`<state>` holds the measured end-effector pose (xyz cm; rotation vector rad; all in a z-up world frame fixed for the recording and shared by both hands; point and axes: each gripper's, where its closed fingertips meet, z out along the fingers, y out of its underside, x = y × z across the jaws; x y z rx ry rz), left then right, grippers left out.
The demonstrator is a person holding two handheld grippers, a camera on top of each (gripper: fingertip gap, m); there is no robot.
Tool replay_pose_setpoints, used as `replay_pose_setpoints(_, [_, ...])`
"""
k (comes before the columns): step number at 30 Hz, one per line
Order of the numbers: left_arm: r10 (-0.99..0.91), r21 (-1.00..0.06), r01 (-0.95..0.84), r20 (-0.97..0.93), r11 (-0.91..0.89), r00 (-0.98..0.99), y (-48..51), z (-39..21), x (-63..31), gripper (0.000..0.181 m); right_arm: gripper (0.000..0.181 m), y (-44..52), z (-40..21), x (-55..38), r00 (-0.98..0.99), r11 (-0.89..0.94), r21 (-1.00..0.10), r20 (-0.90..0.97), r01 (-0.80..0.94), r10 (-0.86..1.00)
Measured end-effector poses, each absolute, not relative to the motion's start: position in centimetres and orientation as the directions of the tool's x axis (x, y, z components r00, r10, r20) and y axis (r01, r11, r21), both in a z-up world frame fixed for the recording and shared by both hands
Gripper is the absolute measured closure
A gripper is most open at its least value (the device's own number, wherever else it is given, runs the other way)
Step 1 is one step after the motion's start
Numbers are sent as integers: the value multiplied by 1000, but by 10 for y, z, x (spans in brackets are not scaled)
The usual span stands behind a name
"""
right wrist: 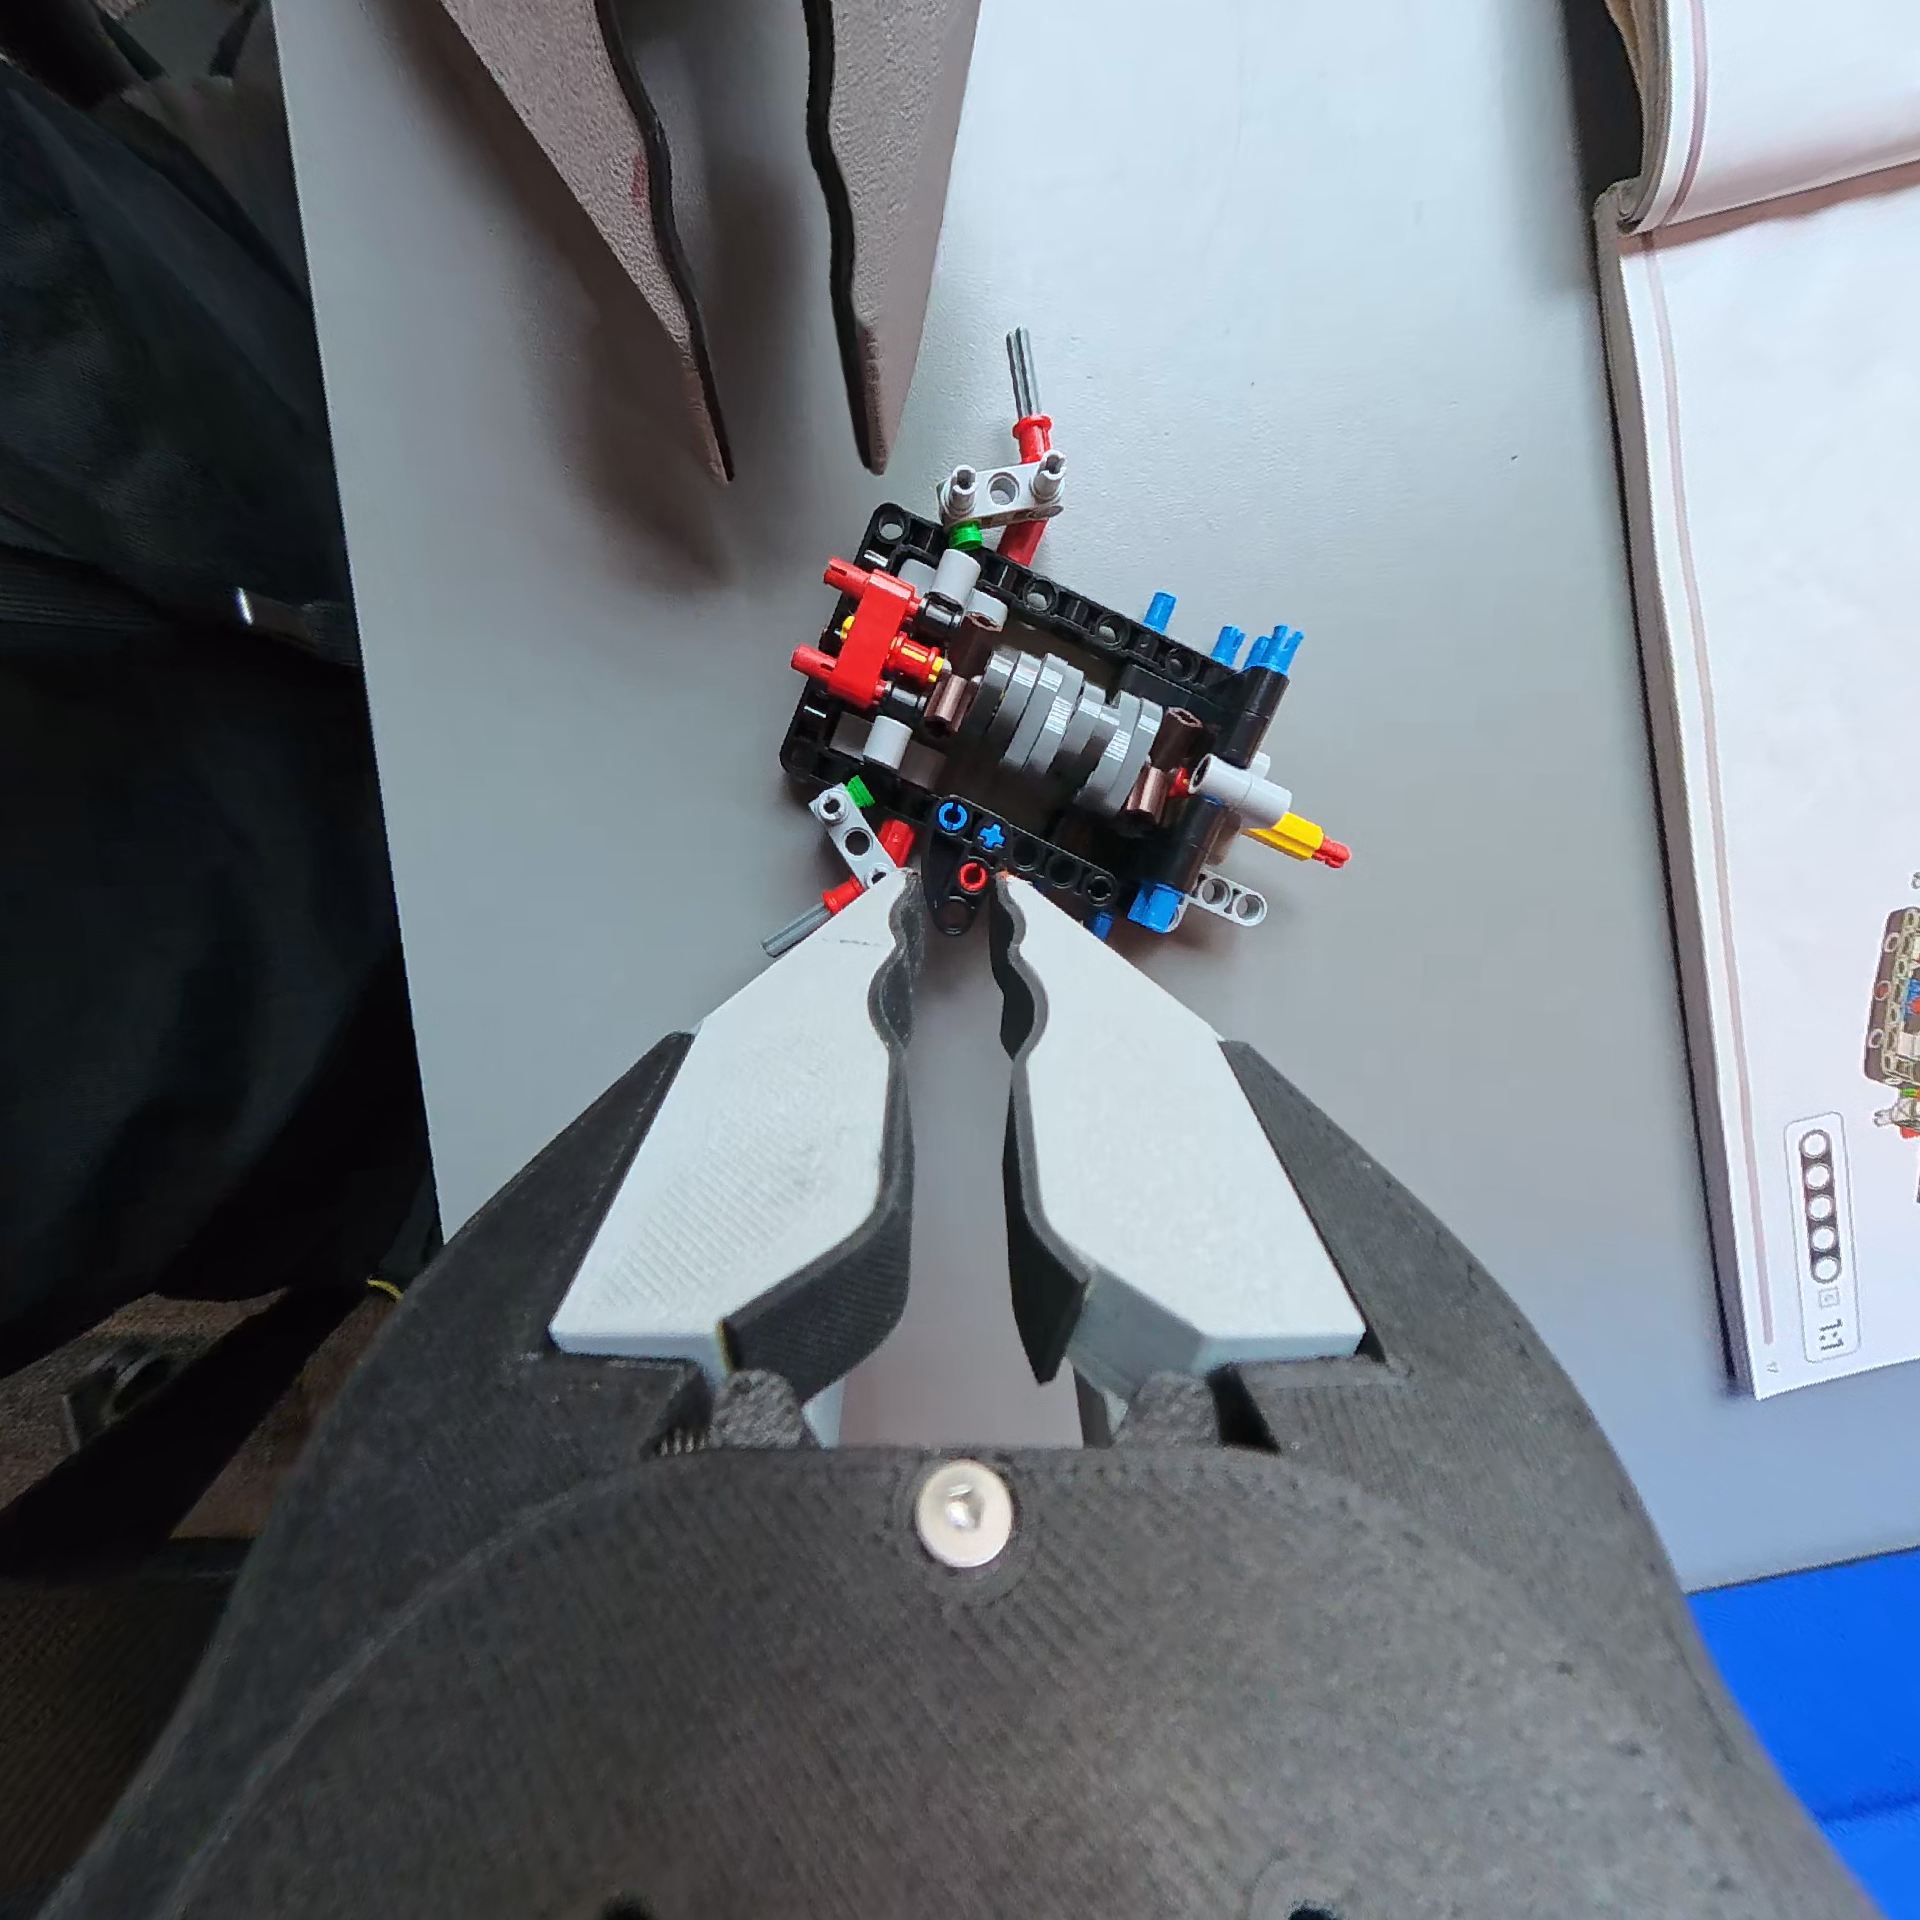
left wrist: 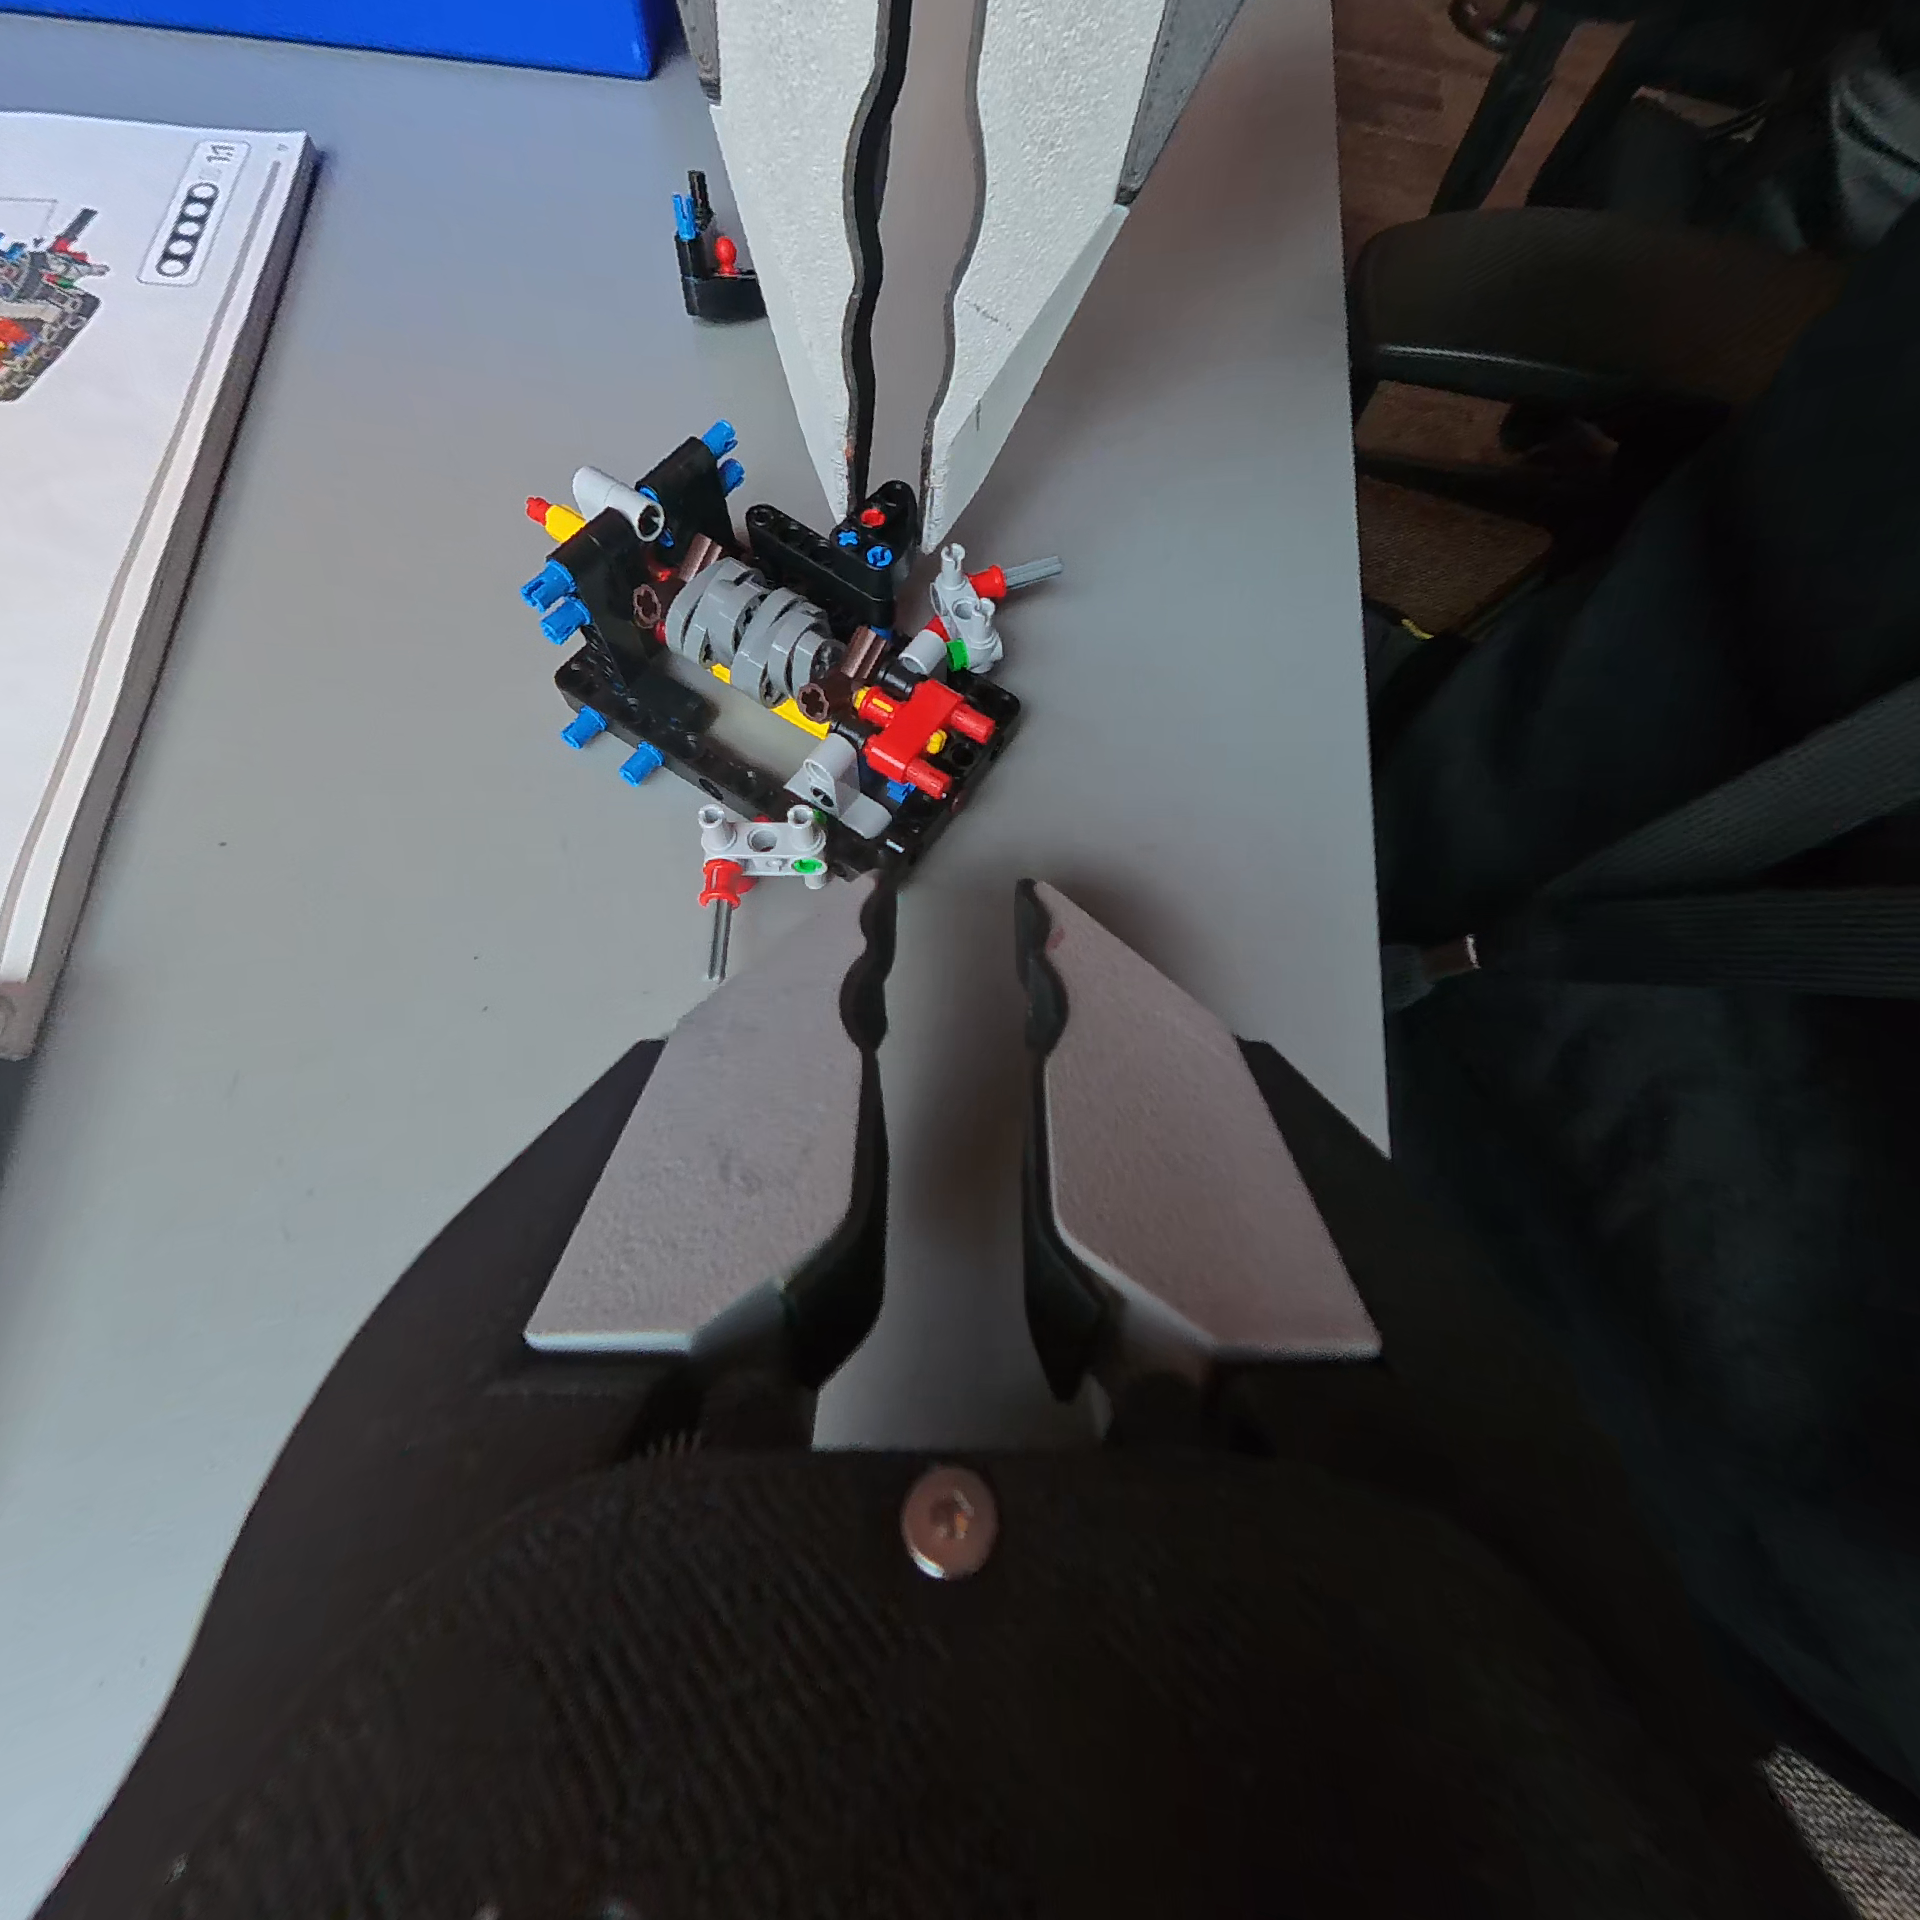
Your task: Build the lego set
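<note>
A Lego assembly [left wrist: 774,665] lies on the grey table [left wrist: 312,1039]: a black frame with grey gears, a red connector and blue pins. It also shows in the right wrist view [right wrist: 1039,717]. My right gripper [right wrist: 954,881] is shut on a small black triangular piece [right wrist: 961,896] at the assembly's black beam. In the left wrist view the right gripper [left wrist: 894,517] comes in from the top onto that piece [left wrist: 883,514]. My left gripper [left wrist: 948,883] is open and empty, its tips just short of the frame's near corner. It shows open at the top of the right wrist view [right wrist: 800,470].
An open instruction booklet [left wrist: 125,416] lies left of the assembly, also seen in the right wrist view [right wrist: 1787,727]. A small black sub-assembly [left wrist: 717,265] stands behind. A blue box [left wrist: 364,31] sits at the back. The table edge [left wrist: 1361,623] is close on the right, with a chair beyond. The grippers' ends are close to 8 cm from one another.
</note>
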<state>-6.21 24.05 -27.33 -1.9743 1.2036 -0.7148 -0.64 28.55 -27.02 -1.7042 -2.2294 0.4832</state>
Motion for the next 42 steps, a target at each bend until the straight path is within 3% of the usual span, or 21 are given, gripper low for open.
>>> replay_pose_setpoints(12, [-903, -833, -435, 163, -341, 397, 246, -261, -63, 170, 172, 289, -269, -5, -263, 244, -460, 22, 854, 964])
replay_pose_setpoints(20, [-895, -855, -429, 84, -291, 439, 252, -257, -67, 171, 172, 290, -268, -4, -268, 239, -512, 19, 825, 963])
replay_pose_setpoints(34, [-804, -848, -420, 12, -323, 594, 281, -260, -88, 171, 172, 305, -239, 22, -263, 180, -851, 51, 494, 963])
replay_pose_setpoints(42, [-759, -834, -411, 15, -368, 651, 294, -264, -97, 171, 172, 320, -243, 28, -232, 126, -897, 27, 423, 972])
